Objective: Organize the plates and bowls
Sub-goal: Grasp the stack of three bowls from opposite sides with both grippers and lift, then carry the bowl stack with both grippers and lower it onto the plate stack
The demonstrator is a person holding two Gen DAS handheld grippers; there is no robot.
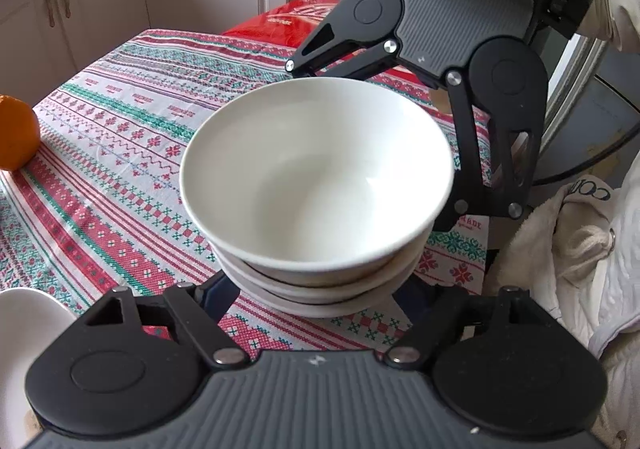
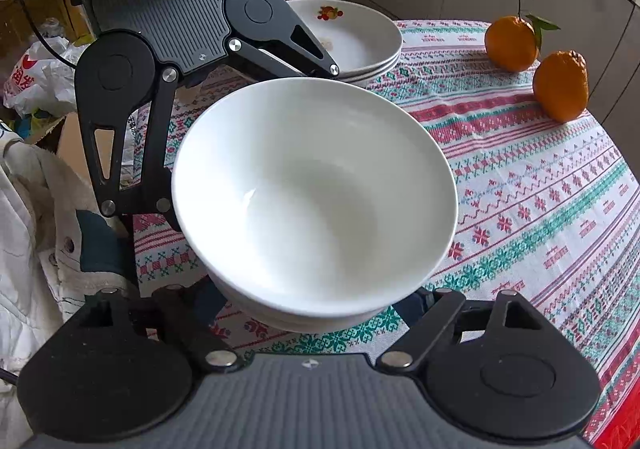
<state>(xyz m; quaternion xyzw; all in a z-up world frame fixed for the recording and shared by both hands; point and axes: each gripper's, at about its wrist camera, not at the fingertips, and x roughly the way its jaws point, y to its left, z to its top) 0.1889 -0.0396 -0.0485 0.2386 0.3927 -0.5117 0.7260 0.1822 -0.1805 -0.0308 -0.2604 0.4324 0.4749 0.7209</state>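
A stack of white bowls (image 1: 316, 185) stands on the patterned tablecloth (image 1: 120, 153); it also shows in the right wrist view (image 2: 316, 193). My left gripper (image 1: 316, 289) is open, its fingers spread to either side of the stack's near base. My right gripper (image 2: 316, 305) is open too, its fingers spread around the stack from the opposite side. Each gripper shows in the other's view, beyond the bowls. A stack of white plates (image 2: 360, 37) with a fruit print stands at the far side of the table.
Two oranges (image 2: 536, 61) lie at the table's right in the right wrist view; one orange (image 1: 16, 133) shows at the left edge of the left wrist view. A white dish rim (image 1: 28, 329) is at lower left. A red bag (image 1: 292, 21) and cupboards lie beyond.
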